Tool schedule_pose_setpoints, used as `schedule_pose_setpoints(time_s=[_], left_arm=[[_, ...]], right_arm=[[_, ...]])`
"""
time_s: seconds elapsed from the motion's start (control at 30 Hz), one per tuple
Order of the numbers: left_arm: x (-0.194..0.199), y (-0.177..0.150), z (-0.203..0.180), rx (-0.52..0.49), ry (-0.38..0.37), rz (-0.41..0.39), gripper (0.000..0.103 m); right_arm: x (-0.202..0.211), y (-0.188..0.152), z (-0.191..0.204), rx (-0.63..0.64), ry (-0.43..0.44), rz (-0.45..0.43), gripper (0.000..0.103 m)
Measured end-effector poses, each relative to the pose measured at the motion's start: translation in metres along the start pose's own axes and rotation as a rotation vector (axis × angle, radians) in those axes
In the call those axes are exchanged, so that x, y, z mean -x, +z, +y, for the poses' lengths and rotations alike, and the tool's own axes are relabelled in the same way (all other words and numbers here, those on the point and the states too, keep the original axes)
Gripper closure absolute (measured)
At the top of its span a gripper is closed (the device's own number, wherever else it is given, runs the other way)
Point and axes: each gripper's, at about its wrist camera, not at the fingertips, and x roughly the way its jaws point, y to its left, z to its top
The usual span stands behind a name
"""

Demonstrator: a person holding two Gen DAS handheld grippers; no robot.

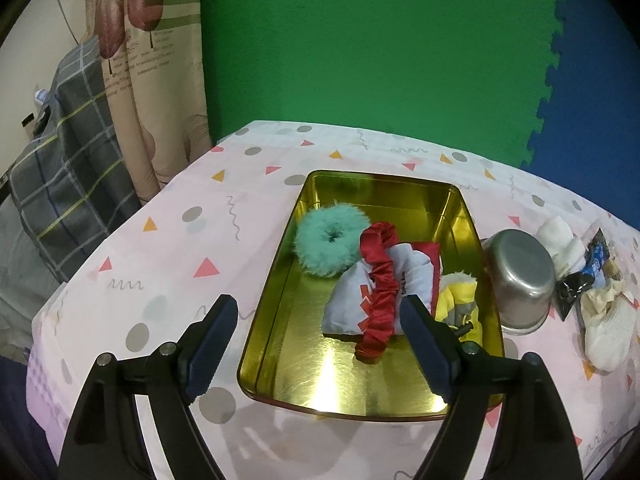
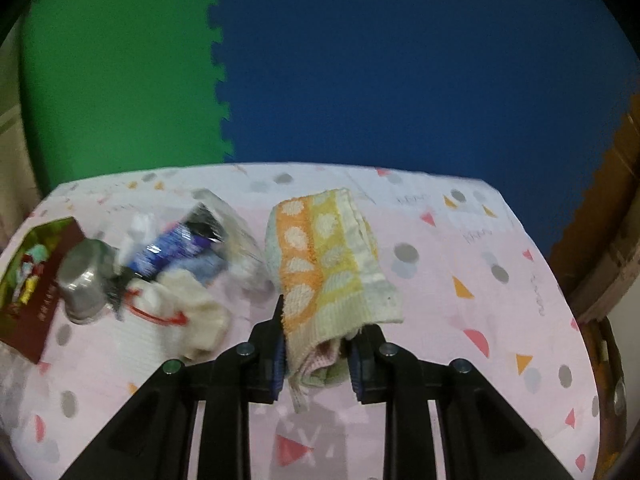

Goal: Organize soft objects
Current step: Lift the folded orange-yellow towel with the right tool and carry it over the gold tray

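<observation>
A gold tin tray (image 1: pixel 280 332) holds a teal fluffy scrunchie (image 1: pixel 330 240), a red scrunchie (image 1: pixel 380 292), a pale blue pouch (image 1: pixel 348 304) and a yellow soft toy (image 1: pixel 458 300). My left gripper (image 1: pixel 320 328) is open and empty above the tray's near end. My right gripper (image 2: pixel 318 348) is shut on a folded orange, yellow and white towel (image 2: pixel 324 256), held above the table. White socks (image 2: pixel 188 308) lie on the table left of it, also in the left wrist view (image 1: pixel 608 328).
An upturned steel cup (image 1: pixel 520 276) stands right of the tray, also in the right wrist view (image 2: pixel 82 280). A dark blue wrapper (image 2: pixel 176 248) and clear plastic packaging (image 2: pixel 236 236) lie behind the socks. The tray (image 2: pixel 44 292) sits far left. The table edge runs close on the right.
</observation>
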Motion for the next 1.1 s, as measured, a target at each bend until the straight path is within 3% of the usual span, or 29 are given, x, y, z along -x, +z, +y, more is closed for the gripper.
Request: schedule_pose_setpoints(time_s=[0.43,0.9,1.1], left_arm=[[0.002,0.004,0.022,0.073,0.023,-0.011,0.022],[0.007,0.011,0.066,0.163,0.109,-0.032,0.022],[0.003,0.012,0.077,0.183,0.12,-0.015,0.022]], right_arm=[[0.022,0.029,0.112,0.135,0.222,-0.036,0.078],[0.03,0.018,0.254,0.306,0.474,-0.007,0.078],[0.023,0.004,0.304,0.373,0.53,0.033,0.078]])
